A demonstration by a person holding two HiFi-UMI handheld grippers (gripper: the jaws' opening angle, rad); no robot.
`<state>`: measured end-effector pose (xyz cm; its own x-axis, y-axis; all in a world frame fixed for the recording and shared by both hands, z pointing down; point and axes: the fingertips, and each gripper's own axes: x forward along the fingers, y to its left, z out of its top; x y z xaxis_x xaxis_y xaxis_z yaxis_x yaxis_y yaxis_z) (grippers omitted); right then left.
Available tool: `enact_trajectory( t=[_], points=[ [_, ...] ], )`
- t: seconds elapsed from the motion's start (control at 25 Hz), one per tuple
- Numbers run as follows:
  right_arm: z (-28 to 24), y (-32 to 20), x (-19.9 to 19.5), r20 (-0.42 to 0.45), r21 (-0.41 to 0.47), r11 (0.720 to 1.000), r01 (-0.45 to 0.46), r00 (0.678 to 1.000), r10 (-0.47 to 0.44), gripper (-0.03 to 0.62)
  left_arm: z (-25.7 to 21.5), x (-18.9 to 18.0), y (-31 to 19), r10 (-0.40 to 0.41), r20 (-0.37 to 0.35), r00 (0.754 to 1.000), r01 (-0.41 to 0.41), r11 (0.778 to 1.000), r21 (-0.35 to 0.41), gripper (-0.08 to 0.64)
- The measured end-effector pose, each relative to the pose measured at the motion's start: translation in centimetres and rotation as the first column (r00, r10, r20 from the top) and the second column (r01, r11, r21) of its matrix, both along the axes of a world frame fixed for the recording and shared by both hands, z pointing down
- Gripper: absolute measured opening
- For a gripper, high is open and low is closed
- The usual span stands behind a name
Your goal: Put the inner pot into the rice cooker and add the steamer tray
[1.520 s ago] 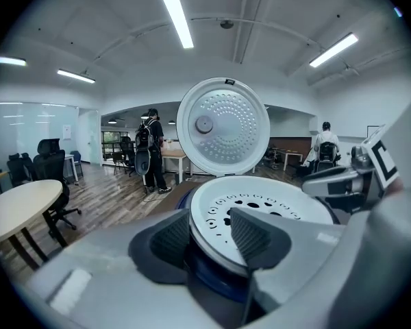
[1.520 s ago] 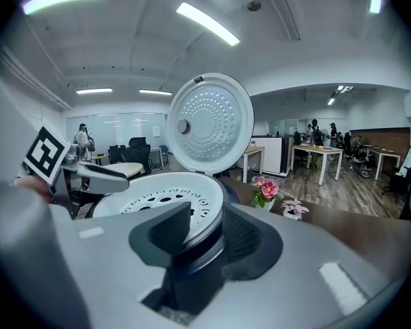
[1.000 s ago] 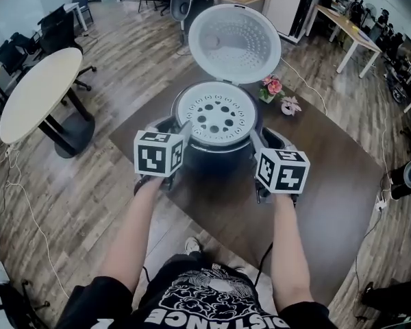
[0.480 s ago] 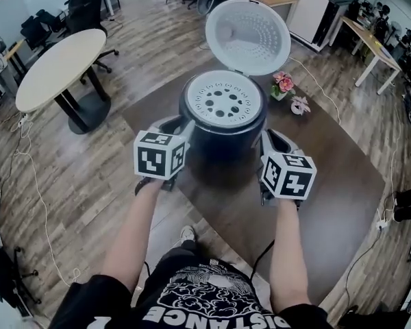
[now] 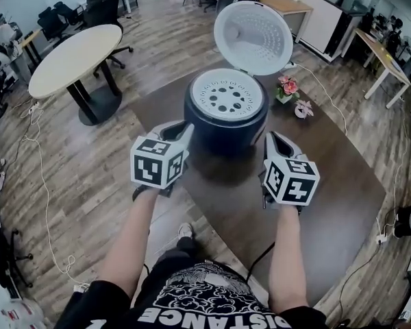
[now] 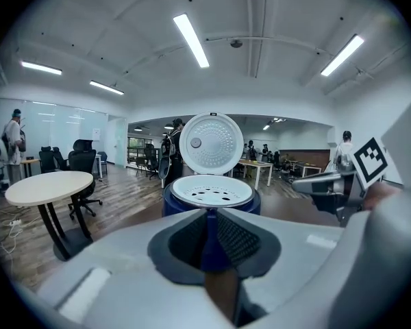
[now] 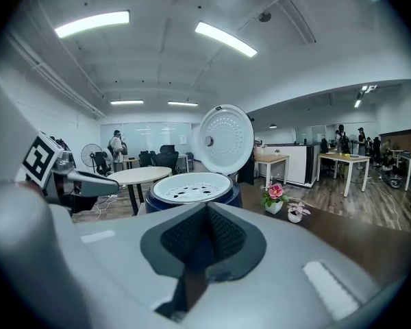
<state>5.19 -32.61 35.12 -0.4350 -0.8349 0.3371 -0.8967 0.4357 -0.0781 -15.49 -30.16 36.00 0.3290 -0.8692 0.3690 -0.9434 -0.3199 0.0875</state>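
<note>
- Steamer tray [image 5: 226, 97], head view: white, perforated, seated level in the mouth of the dark-blue rice cooker [image 5: 226, 134], which stands on the brown table [image 5: 329, 184]. Lid [image 5: 253, 38] is tipped up behind. Inner pot is not visible; presumably under the tray.
- Head view, grippers: left gripper [image 5: 187, 130] and right gripper [image 5: 269, 138] flank the cooker on the near side, both clear of it and carrying nothing.
- Left gripper view: jaws almost together with a thin slit left, having just been closing – only the cooker's blue wall shows through, nothing between the pads. The tray [image 6: 212, 190] lies straight ahead, apart.
- Right gripper view: jaws fully together after closing, empty. The tray [image 7: 190, 186] is ahead, and a small potted flower [image 7: 275, 194] stands to the cooker's right.
- Handling (judgement): the tray looks thin, stiff and light. Its smooth rim could slip, so take it at opposite rim edges, one gripper per side, and keep it level. The holes offer no grip.
- Versus a second ago: both grippers were then right beside the cooker's shoulders with jaws wider. Now they have drawn back toward the person – the tray and the raised lid are unchanged. Both placements appear done.
</note>
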Motion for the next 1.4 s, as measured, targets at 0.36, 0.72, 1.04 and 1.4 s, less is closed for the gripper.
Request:
enact_trajectory(
  t=[0.36, 0.72, 1.04, 1.4],
  points=[
    [-0.9, 1.4, -0.7, -0.004, 0.037, 0.998, 0.051, 0.999, -0.051, -0.002, -0.3, -0.8, 1.9, -0.035, -0.006, 0.999, 0.035, 0.999, 0.024, 0.013],
    [-1.1, 1.6, 0.2, -0.011, 0.043, 0.997, 0.061, 0.998, -0.060, -0.002, -1.4, -0.1, 1.3, -0.035, -0.011, 0.999, 0.035, 0.998, 0.043, 0.005],
    [-1.4, 1.6, -0.3, -0.013, 0.043, 0.997, 0.058, 0.998, -0.057, -0.002, -1.5, -0.6, 1.0, -0.031, -0.015, 0.999, 0.031, 0.999, 0.037, 0.005],
    [-1.3, 1.7, -0.2, -0.011, 0.057, 0.998, 0.036, 0.999, -0.036, -0.002, -1.2, -0.7, 0.8, -0.018, -0.010, 1.000, 0.019, 0.999, 0.032, 0.005]
  ],
)
